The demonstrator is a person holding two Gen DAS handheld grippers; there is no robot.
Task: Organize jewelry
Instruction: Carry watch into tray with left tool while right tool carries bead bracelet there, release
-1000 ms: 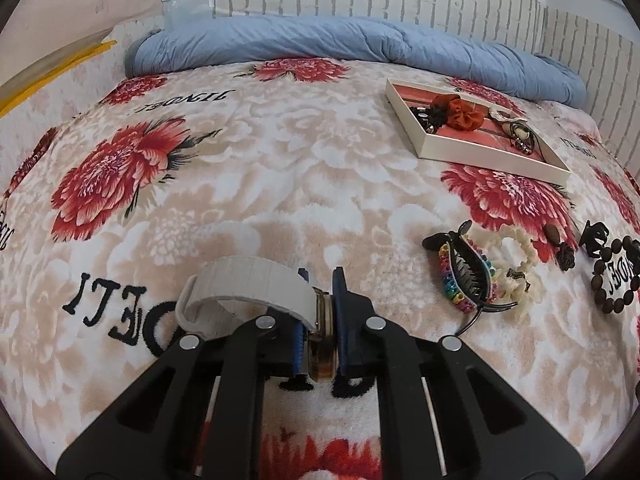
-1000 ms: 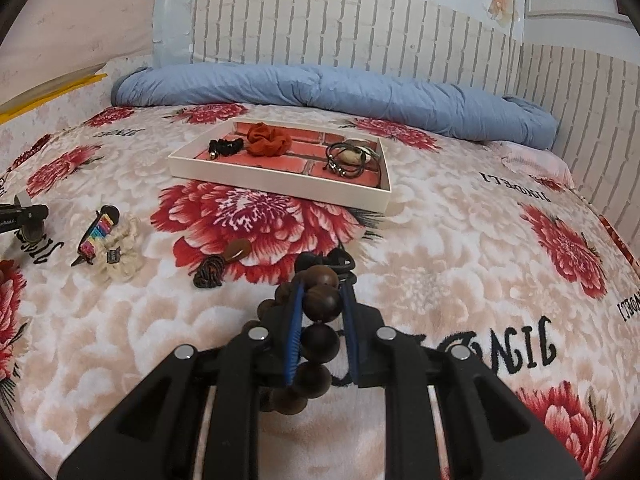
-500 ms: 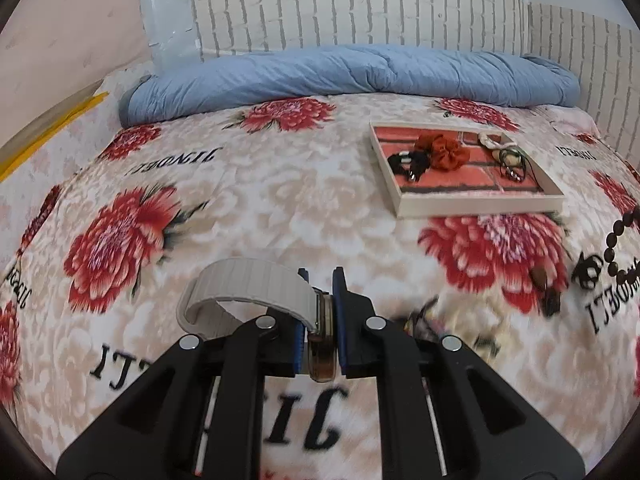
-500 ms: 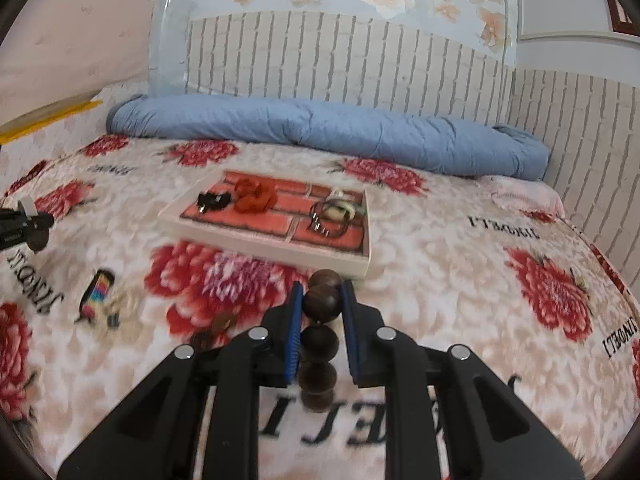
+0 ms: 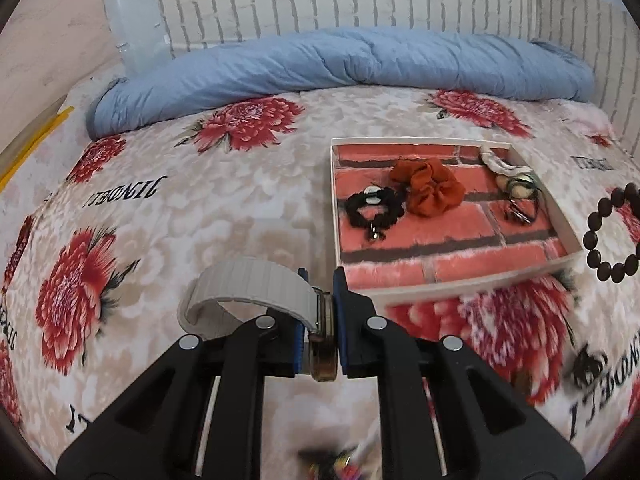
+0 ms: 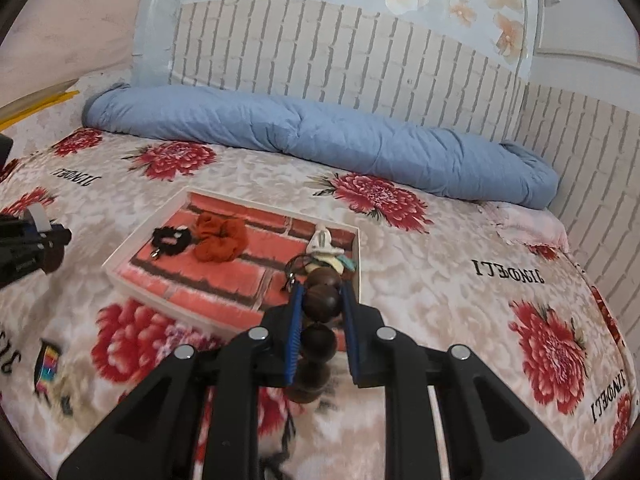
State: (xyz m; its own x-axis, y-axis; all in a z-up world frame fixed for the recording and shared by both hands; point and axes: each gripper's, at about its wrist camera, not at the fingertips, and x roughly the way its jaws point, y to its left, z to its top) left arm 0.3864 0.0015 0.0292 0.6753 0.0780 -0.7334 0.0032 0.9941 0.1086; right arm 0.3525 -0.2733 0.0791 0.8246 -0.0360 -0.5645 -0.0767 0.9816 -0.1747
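A watch (image 5: 320, 332) with a white band is clamped between the jaws of the left hand-held gripper (image 5: 320, 320), held above the floral bed (image 5: 200, 200) just before the near edge of the tray (image 5: 334, 200). A dark wooden bead bracelet (image 6: 320, 300) is gripped by the right hand-held gripper (image 6: 320, 312), hanging over the tray's near right corner. Inside the tray, a black scrunchie (image 5: 374, 210), an orange scrunchie (image 5: 428, 186) and a cluster of keychains (image 5: 516, 184) are seen.

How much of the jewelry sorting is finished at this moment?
Done: a rust scrunchie, a black hair tie and some cord pieces lie in the tray. In hand: the left hand-held gripper grips a watch, the right hand-held gripper a bead bracelet. Left: a rainbow clip on the blanket.
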